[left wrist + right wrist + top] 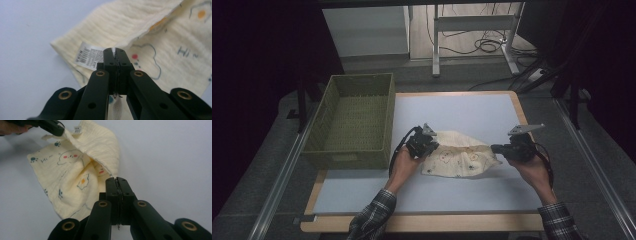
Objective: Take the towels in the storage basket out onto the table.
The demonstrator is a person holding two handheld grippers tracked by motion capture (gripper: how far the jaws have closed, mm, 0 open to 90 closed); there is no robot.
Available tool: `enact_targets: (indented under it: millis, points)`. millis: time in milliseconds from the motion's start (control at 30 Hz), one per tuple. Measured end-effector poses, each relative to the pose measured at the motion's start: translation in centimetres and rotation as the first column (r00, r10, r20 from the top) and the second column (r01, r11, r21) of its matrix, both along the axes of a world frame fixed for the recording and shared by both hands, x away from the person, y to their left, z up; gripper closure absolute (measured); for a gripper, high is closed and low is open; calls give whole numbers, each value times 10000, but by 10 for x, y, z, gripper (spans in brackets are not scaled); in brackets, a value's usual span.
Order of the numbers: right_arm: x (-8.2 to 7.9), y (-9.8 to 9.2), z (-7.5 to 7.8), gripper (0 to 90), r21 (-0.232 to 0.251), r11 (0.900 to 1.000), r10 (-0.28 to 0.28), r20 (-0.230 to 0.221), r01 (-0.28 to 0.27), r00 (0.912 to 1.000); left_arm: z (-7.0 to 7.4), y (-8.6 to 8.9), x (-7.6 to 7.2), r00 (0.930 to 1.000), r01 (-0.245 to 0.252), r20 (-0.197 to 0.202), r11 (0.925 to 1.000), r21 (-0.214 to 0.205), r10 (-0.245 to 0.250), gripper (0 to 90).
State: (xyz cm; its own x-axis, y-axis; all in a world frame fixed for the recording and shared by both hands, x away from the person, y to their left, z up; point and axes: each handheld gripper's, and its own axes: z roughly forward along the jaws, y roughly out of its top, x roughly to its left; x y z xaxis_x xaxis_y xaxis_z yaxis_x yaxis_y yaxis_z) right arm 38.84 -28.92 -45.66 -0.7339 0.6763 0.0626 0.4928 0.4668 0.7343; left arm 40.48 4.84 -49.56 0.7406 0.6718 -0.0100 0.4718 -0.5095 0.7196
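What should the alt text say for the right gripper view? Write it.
The right gripper, jaws shut, pinches one corner of a cream printed cloth over a white table. At the far corner, by a small label, the left gripper grips it too.

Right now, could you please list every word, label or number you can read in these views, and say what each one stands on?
"Hi": printed in blue on the cream cloth, beside a cloud outline.
White care label sewn to the cloth's edge: a barcode and lines of fine print, too small and blurred to read.
Nothing else readable.
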Motion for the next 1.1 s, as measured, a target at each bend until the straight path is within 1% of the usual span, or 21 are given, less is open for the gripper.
enact_targets:
  millis: [33, 100, 200, 267, 333, 400, 433, 467, 500, 533, 567, 600, 633, 667, 733, 767, 833, 900, 967, 1033, 1100]
  points:
    - [1, 0, 2, 884, 0, 10000, -9, 65, 9, 10000, 6, 2, 3, 9999, -123, 82, 9998, -127, 125, 893]
    - [4, 1, 11, 884, -50, 10000, -24, 172, 25, 9998, 13, 3, 7, 9996, -238, 176, 9996, -165, 240, 892]
    - [14, 2, 24, 884, -266, 9995, -157, 368, 167, 9992, 25, 4, 21, 9985, -438, 305, 9989, -185, 444, 891]
    - [24, 3, 32, 885, -378, 9988, -297, 482, 316, 9984, 35, 3, 33, 9975, -582, 397, 9983, -58, 584, 891]
    - [34, 6, 42, 884, -527, 9974, -459, 689, 496, 9966, 47, 0, 45, 9951, -778, 614, 9970, 51, 774, 890]
    - [47, 9, 53, 884, -589, 9959, -626, 967, 685, 9933, 58, -3, 61, 9888, -1165, 962, 9929, 231, 1138, 886]
    - [55, 10, 57, 877, -563, 9951, -750, 1104, 816, 9911, 64, -5, 72, 9808, -1614, 1167, 9863, 334, 1565, 877]
    - [65, 11, 61, 809, -632, 9908, -1106, 1284, 1195, 9855, 66, -5, 78, 9758, -1882, 1213, 9812, 418, 1820, 826]
    - [65, 11, 61, 809, -632, 9908, -1106, 1284, 1195, 9855, 66, -5, 78, 9758, -1882, 1213, 9812, 418, 1820, 739]
    - [80, 9, 63, 735, -595, 9810, -1771, 1156, 1848, 9774, 69, -5, 88, 9663, -2361, 1210, 9696, 644, 2272, 660]
    - [82, 8, 64, 722, -530, 9805, -1822, 1151, 1892, 9765, 68, -5, 88, 9665, -2353, 1206, 9699, 625, 2267, 642]
    - [82, 7, 64, 721, -412, 9807, -1853, 1167, 1912, 9757, 66, -5, 87, 9681, -2311, 1123, 9713, 555, 2239, 597]
    - [80, 5, 63, 719, -293, 9819, -1827, 1141, 1872, 9765, 62, -6, 83, 9725, -2150, 1048, 9748, 588, 2081, 556]
    - [77, 3, 60, 713, -87, 9851, -1699, 987, 1716, 9805, 59, -7, 80, 9735, -2096, 1084, 9754, 683, 2015, 515]
    - [68, 0, 52, 710, -148, 9879, -1524, 889, 1542, 9843, 50, -7, 72, 9773, -1942, 1003, 9781, 747, 1864, 482]
    - [64, -2, 49, 708, -173, 9887, -1468, 855, 1488, 9855, 44, -7, 67, 9812, -1807, 802, 9816, 612, 1756, 476]
    - [54, -7, 40, 698, 14, 9910, -1337, 598, 1339, 9892, 36, -6, 58, 9838, -1715, 633, 9835, 580, 1678, 450]
    - [42, -12, 29, 680, 64, 9925, -1223, 416, 1221, 9916, 26, -5, 48, 9886, -1478, 362, 9874, 570, 1459, 425]
    - [32, -15, 21, 664, -43, 9937, -1116, 277, 1118, 9934, 19, -3, 37, 9914, -1306, 152, 9902, 503, 1300, 415]
    - [21, -20, 12, 664, -223, 9940, -1062, 284, 1068, 9939, 12, 0, 27, 9933, -1153, -24, 9927, 362, 1154, 412]
    - [8, -28, 2, 664, -24, 9945, -1051, 95, 1051, 9944, 4, 3, 13, 9953, -932, -260, 9955, 170, 937, 423]
